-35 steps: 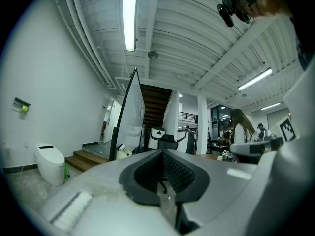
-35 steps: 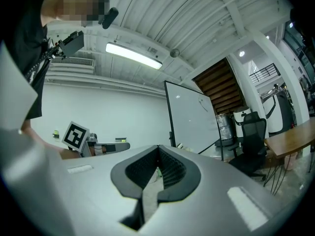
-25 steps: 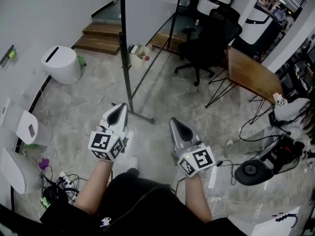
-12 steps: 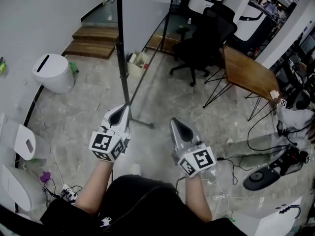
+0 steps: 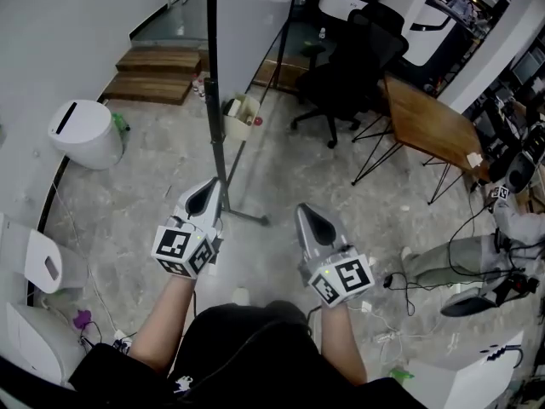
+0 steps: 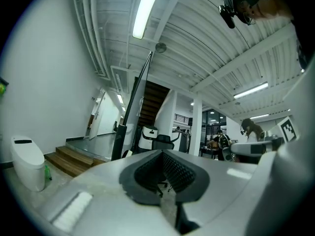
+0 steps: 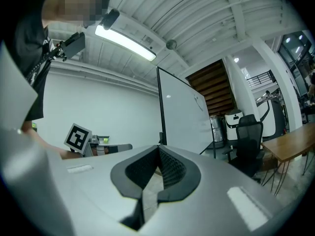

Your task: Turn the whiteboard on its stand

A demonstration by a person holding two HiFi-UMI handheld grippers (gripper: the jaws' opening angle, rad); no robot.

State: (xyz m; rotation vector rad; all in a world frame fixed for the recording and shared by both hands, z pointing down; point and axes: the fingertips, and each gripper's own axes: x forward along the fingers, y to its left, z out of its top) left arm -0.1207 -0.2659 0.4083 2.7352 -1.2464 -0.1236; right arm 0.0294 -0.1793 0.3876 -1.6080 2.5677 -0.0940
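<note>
Whiteboard [image 5: 247, 24] 1 | chair [image 5: 353, 71] 1 | left gripper [image 5: 207, 197], right gripper [image 5: 311, 221]: both closed

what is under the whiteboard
A small bin sits on the floor below the whiteboard, beside the stand's pole, with a small red thing next to it. The whiteboard covers the floor farther back.

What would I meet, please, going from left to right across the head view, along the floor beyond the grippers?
white bin → whiteboard stand's post → small wastebasket → black office chair → wooden table
</note>
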